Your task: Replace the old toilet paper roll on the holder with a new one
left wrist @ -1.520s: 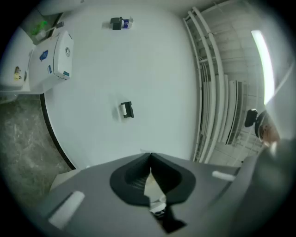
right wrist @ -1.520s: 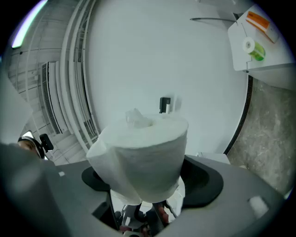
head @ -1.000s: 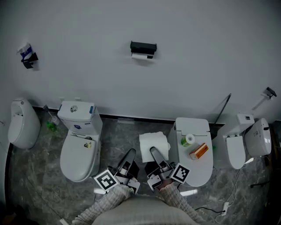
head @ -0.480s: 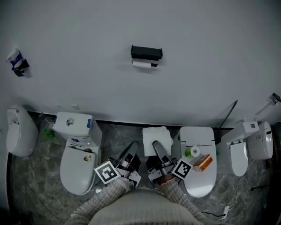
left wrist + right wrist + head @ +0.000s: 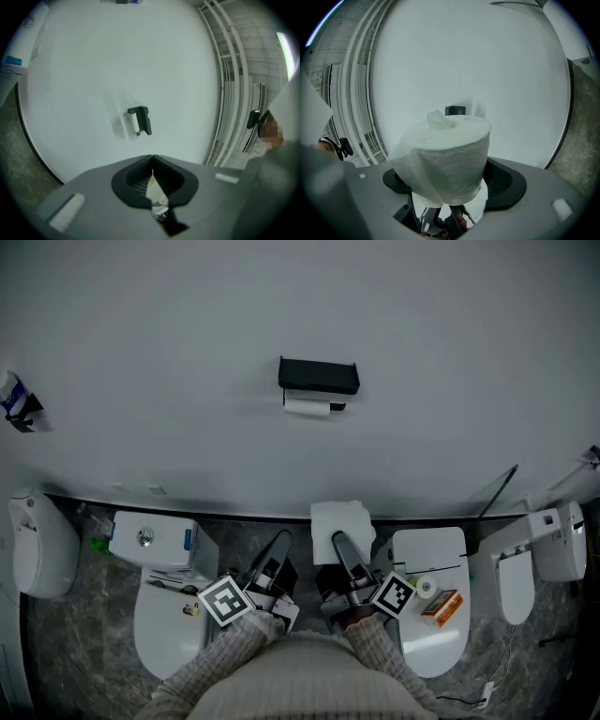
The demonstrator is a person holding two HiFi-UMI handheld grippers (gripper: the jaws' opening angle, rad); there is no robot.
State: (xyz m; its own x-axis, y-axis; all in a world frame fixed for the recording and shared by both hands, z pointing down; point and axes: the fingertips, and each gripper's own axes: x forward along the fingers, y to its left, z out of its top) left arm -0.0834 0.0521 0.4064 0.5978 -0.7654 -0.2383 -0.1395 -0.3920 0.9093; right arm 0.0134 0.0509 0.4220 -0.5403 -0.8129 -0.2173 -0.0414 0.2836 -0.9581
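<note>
Two grippers face the wall holder, with a new roll in one.
Left gripper (image 5: 281,540): jaws pressed together, nothing between them. Right gripper (image 5: 337,540): jaws clamped on the new roll (image 5: 352,518), held upright, a loose sheet hanging down its side. Holder (image 5: 319,376): black, on the white wall, well apart from both grippers; the thin old roll (image 5: 307,408) hangs just under it. Left toilet (image 5: 159,615) and right toilet (image 5: 436,638) flank the grippers, and an orange box (image 5: 442,607) lies on the right one's lid.
</note>
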